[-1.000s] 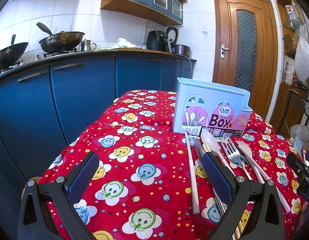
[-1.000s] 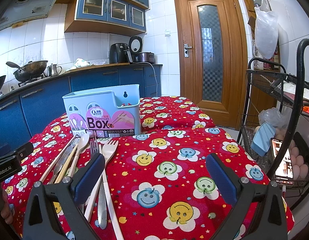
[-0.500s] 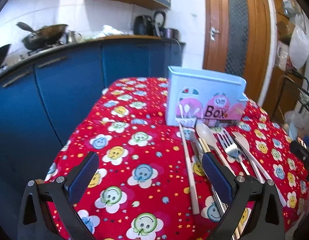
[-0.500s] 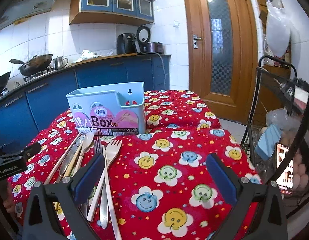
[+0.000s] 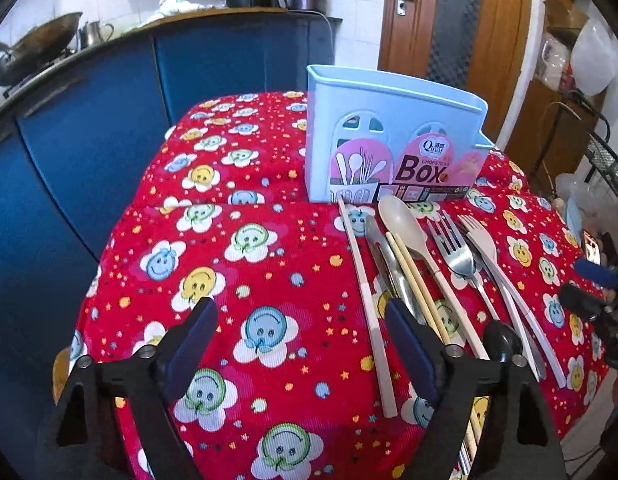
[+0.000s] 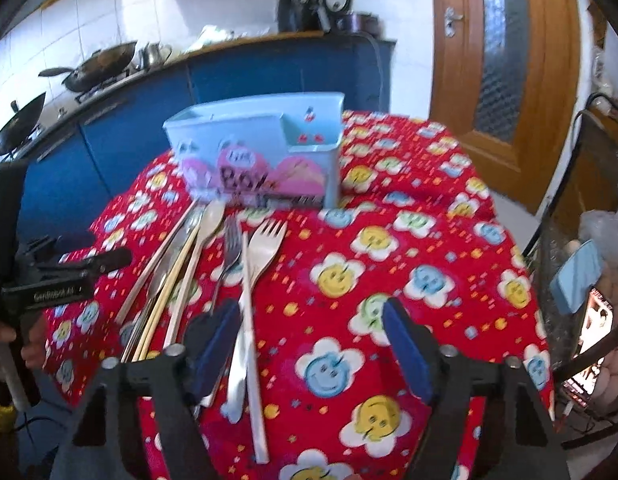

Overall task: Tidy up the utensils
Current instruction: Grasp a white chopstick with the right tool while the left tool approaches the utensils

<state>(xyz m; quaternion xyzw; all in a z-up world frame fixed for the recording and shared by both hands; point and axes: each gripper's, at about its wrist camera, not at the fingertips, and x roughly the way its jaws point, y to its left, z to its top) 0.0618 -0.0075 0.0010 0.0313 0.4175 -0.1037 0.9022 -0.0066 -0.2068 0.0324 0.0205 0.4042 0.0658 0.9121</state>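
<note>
A light blue utensil box (image 5: 389,140) (image 6: 261,152) stands upright at the back of the red smiley tablecloth (image 5: 249,264). In front of it lie a white chopstick (image 5: 365,292), a metal knife (image 5: 389,264), a beige spoon (image 5: 401,220), a metal fork (image 5: 453,248) and a beige fork (image 6: 265,240). My left gripper (image 5: 301,344) hovers left of the row, its jaws closing over bare cloth; the right finger covers the knife's handle. My right gripper (image 6: 311,346) hovers over the row's right side, jaws closing. The beige fork's handle lies just inside its left finger, not pinched.
Blue kitchen cabinets (image 5: 89,128) with woks (image 6: 101,64) on the stove run behind the table. A wooden door (image 6: 505,60) stands at the back right. A wire rack (image 6: 581,280) with a phone and eggs stands close to the table's right edge.
Both views have tipped downward, so the table now shows more from above and the utensils sit nearer the fingers. Both pairs of jaws have narrowed.
</note>
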